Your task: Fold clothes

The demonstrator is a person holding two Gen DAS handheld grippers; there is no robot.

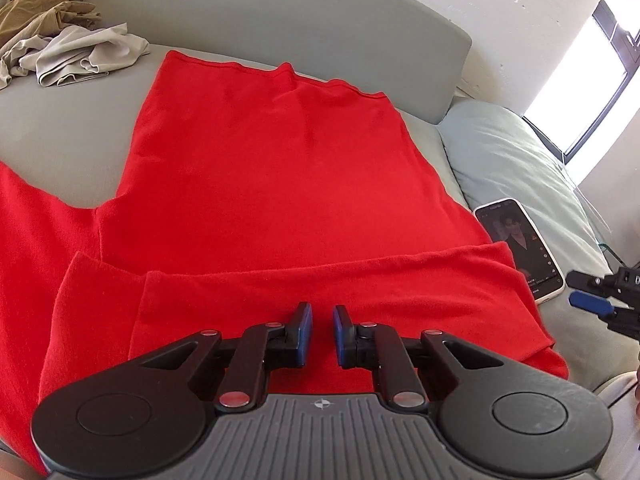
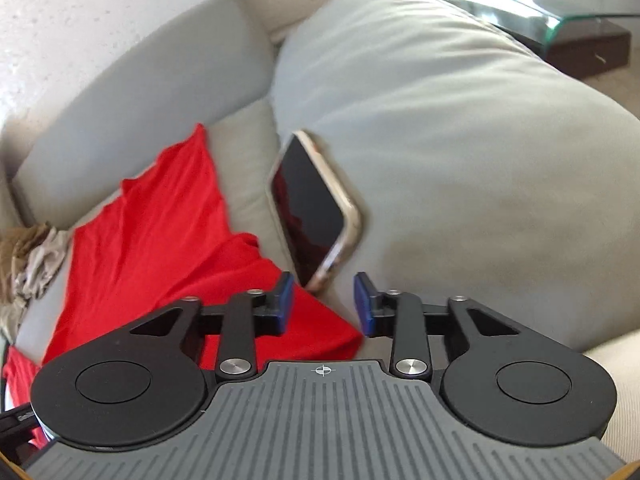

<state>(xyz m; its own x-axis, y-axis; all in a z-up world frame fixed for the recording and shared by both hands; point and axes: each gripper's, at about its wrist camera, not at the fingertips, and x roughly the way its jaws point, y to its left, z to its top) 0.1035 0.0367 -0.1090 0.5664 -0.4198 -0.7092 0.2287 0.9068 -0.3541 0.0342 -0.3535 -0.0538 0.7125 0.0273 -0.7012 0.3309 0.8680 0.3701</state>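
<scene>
A red garment point(image 1: 256, 176) lies spread flat across the grey sofa point(image 1: 60, 132), its hem toward the backrest and one sleeve folded across the near part. The left gripper point(image 1: 322, 322) hovers over that folded sleeve, jaws nearly closed with a narrow gap; whether they pinch cloth cannot be told. The right gripper point(image 2: 323, 300) stands partly open and empty (blurred view), just before a smartphone point(image 2: 310, 208) leaning against the sofa's arm cushion point(image 2: 460, 128). Crumpled beige clothes point(image 1: 68, 52) lie at the far left corner.
</scene>
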